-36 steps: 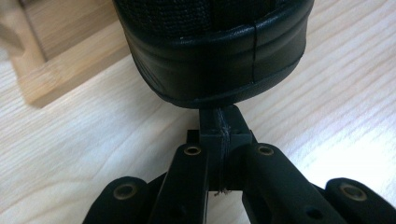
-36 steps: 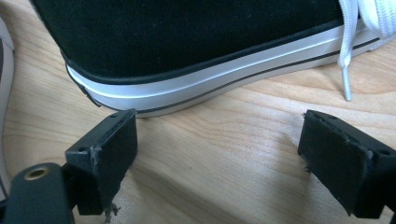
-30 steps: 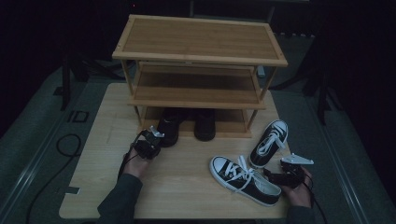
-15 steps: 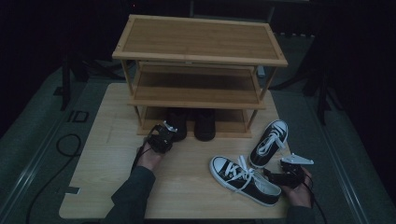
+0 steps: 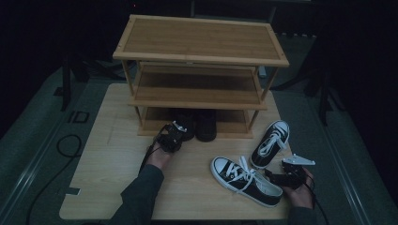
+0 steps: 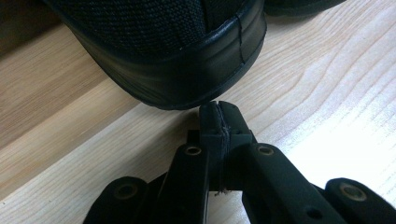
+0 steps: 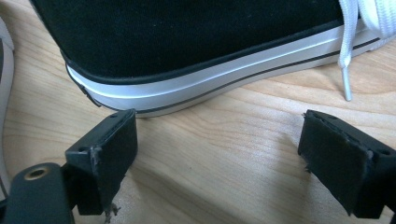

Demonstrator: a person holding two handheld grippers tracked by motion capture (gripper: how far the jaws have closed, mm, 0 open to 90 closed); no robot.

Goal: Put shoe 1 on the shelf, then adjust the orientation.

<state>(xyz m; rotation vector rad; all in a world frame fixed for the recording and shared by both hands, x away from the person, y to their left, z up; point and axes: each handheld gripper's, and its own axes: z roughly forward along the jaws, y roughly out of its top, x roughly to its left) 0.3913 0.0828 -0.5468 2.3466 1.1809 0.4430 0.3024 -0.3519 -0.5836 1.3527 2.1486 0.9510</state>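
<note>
Plainly, no brand or lettering reads anywhere. Left tool (image 6: pixel 219 116), jaws pressed together on nothing, tips at the heel of an all-black shoe (image 6: pixel 163 46) on the rack's (image 5: pixel 197 101) bottom shelf. Right tool (image 7: pixel 219 163), spread, faces the heel of a black, white-soled sneaker (image 7: pixel 196 51) on the tabletop (image 5: pixel 108 164).

Dim high view; gripper views brighter.

Four shoes are showing: two all-black shoes (image 5: pixel 197 124) are sitting on the rack's bottom shelf, two black-and-white sneakers (image 5: pixel 246 180) are lying on the table. One bamboo rack (image 5: pixel 199 44) is standing, carrying three shelves. Two grippers (image 5: pixel 170 138) are working.
</note>
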